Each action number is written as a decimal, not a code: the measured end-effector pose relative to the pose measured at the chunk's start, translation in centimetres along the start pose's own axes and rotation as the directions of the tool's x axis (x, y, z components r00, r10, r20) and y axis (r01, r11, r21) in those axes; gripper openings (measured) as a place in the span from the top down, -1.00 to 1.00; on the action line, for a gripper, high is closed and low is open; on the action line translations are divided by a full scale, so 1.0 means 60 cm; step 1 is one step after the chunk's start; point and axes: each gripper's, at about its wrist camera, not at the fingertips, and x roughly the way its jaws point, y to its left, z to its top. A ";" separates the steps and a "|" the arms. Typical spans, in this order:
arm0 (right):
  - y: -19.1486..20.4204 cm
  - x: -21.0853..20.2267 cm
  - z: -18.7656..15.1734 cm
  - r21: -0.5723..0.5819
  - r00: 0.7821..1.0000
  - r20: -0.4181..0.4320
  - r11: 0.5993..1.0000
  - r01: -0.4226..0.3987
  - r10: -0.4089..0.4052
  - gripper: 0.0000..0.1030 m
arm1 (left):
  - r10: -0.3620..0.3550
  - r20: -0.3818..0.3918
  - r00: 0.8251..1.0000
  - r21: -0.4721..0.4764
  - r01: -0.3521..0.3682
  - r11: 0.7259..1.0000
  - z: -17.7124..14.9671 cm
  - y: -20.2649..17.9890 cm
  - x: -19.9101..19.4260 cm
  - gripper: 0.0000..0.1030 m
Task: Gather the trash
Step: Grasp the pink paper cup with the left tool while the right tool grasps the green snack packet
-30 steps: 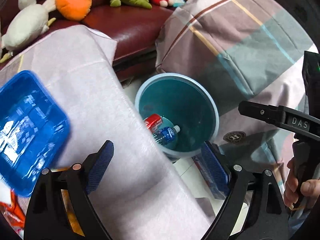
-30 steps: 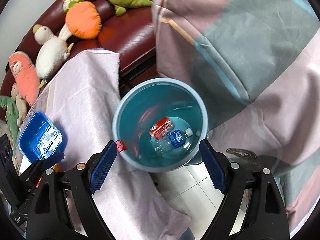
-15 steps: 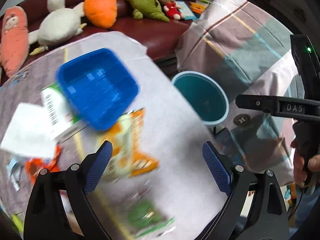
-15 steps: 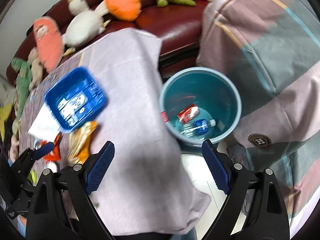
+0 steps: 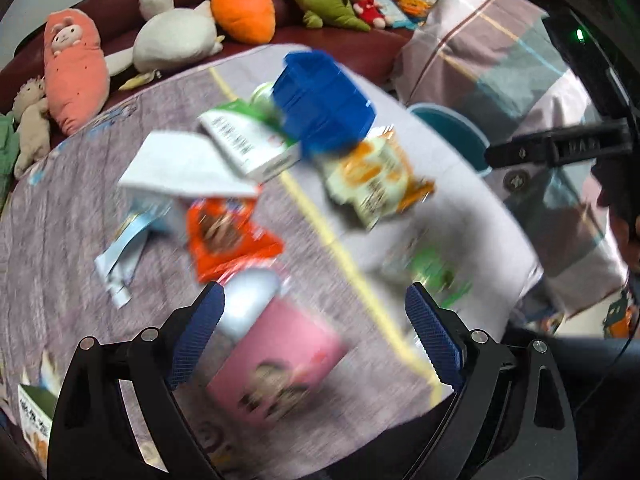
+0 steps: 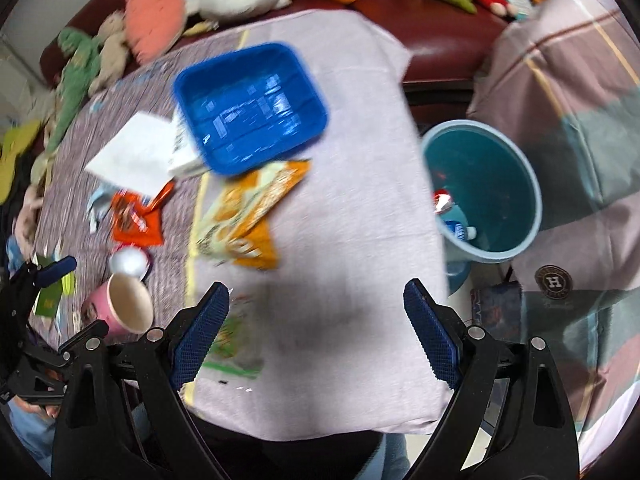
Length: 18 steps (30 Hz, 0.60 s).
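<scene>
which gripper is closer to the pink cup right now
Left. The pink cup lies on its side right between the left gripper's open fingers. The right gripper hangs over bare cloth, with the cup off to its left.

tray [image 6: 248, 108] on table [image 6: 352, 240] | snack bag [image 6: 248, 216] just before tray | paper sheet [image 6: 132, 156] left of tray | bin [image 6: 484, 192] right of tray, on floor | cup [image 6: 120, 308] far left before tray
</scene>
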 end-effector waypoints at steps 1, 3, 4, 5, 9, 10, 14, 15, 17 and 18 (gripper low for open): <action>0.013 0.007 -0.002 -0.019 1.000 -0.014 1.000 -0.001 0.000 -0.65 | 0.006 -0.014 1.000 0.006 -0.006 1.000 -0.011 0.008 0.002 -0.79; 0.034 0.017 -0.008 -0.047 0.999 -0.034 0.999 0.002 -0.003 -0.65 | -0.011 -0.038 0.999 0.015 0.011 1.000 -0.030 0.021 0.005 -0.79; 0.041 0.021 -0.010 -0.055 0.999 -0.043 0.998 0.000 -0.003 -0.65 | -0.018 -0.046 0.999 0.020 0.019 1.000 -0.039 0.024 0.006 -0.79; 0.045 0.024 -0.013 -0.059 0.999 -0.049 0.998 -0.001 -0.002 -0.65 | -0.021 -0.055 0.998 0.032 0.023 0.999 -0.047 0.026 0.009 -0.79; 0.057 0.037 -0.021 -0.059 0.997 -0.074 0.998 0.009 -0.013 -0.65 | -0.024 -0.084 0.996 0.065 0.030 0.997 -0.066 0.034 0.023 -0.79; 0.057 0.039 -0.022 -0.055 0.997 -0.078 0.998 0.009 -0.013 -0.65 | -0.031 -0.088 0.996 0.070 0.037 0.997 -0.068 0.035 0.027 -0.79; 0.056 0.049 -0.027 -0.030 0.995 -0.098 1.000 0.007 -0.009 -0.65 | -0.025 -0.089 0.996 0.132 0.037 0.991 -0.068 0.023 0.052 -0.79; 0.057 0.052 -0.029 -0.026 0.995 -0.103 1.000 0.007 -0.010 -0.65 | -0.021 -0.090 0.996 0.138 0.033 0.990 -0.068 0.021 0.056 -0.79; 0.057 0.057 -0.031 -0.019 0.993 -0.116 1.000 0.007 -0.009 -0.65 | -0.028 -0.087 0.996 0.140 0.040 0.989 -0.071 0.020 0.066 -0.78; 0.057 0.059 -0.033 -0.016 0.993 -0.120 1.000 0.006 -0.008 -0.65 | -0.033 -0.082 0.996 0.136 0.044 0.990 -0.073 0.020 0.067 -0.55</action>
